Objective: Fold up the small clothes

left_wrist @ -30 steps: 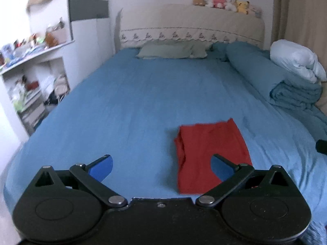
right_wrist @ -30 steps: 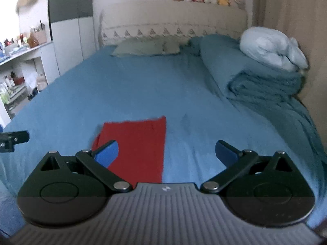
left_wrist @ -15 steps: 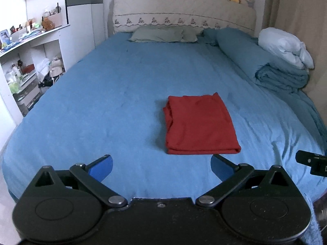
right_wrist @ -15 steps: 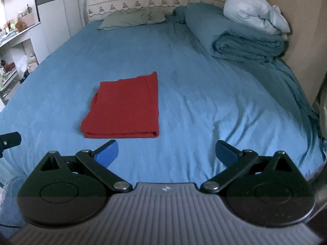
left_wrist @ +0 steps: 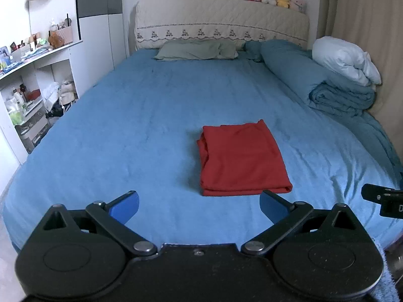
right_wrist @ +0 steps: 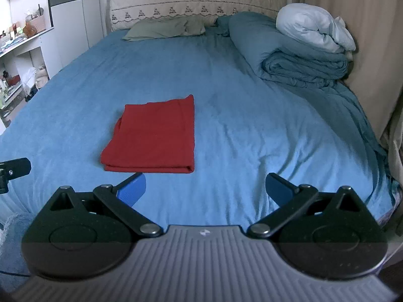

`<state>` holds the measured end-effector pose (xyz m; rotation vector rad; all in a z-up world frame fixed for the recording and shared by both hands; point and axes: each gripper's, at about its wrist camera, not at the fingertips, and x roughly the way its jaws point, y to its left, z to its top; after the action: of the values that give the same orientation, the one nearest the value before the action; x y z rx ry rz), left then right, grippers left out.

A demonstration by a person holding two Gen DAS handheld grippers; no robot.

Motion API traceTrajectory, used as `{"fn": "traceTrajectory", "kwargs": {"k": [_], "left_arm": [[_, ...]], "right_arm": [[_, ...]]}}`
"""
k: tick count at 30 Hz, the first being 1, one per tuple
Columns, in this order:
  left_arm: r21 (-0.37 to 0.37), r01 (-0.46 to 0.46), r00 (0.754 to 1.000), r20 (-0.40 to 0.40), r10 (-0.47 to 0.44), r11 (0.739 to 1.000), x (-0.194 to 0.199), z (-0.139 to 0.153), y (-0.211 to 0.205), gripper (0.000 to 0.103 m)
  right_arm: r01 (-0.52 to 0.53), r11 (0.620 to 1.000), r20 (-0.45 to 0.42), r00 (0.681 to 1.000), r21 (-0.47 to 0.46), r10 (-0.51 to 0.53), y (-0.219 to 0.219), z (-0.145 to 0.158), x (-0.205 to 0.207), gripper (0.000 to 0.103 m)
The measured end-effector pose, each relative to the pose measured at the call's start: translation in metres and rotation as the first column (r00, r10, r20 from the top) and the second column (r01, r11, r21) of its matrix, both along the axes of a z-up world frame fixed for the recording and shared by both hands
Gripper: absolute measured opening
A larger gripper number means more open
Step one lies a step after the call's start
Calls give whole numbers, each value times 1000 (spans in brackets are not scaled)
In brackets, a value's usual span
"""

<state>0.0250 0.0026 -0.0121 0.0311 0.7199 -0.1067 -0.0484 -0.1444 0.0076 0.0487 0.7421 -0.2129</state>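
Note:
A red garment (left_wrist: pixel 241 156) lies folded into a neat rectangle on the blue bed sheet (left_wrist: pixel 126 130); it also shows in the right wrist view (right_wrist: pixel 153 136). My left gripper (left_wrist: pixel 199 206) is open and empty, held back near the foot of the bed, with the garment ahead and slightly right. My right gripper (right_wrist: pixel 205 188) is open and empty, with the garment ahead and to its left. Neither gripper touches the cloth. A part of the right gripper shows at the right edge of the left wrist view (left_wrist: pixel 382 198).
A rolled blue duvet (left_wrist: pixel 325 88) with a white pillow (left_wrist: pixel 345 60) lies along the bed's right side by a curtain. A grey-green pillow (left_wrist: pixel 196 50) and headboard (left_wrist: pixel 221 22) with plush toys are at the far end. Cluttered shelves (left_wrist: pixel 30 95) stand left.
Both grippers have pulled back from the folded red garment toward the foot of the bed, so it now lies further ahead. Both stayed open.

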Motion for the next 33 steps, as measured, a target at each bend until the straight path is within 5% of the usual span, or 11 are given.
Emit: {"fn": "traceTrajectory", "kwargs": {"k": [33], "left_arm": [[19,-3,1000,25,3,1000,-4,5,5,103]], "right_arm": [[-9,1000,3,1000,25,8,2,3,-1,103]]}}
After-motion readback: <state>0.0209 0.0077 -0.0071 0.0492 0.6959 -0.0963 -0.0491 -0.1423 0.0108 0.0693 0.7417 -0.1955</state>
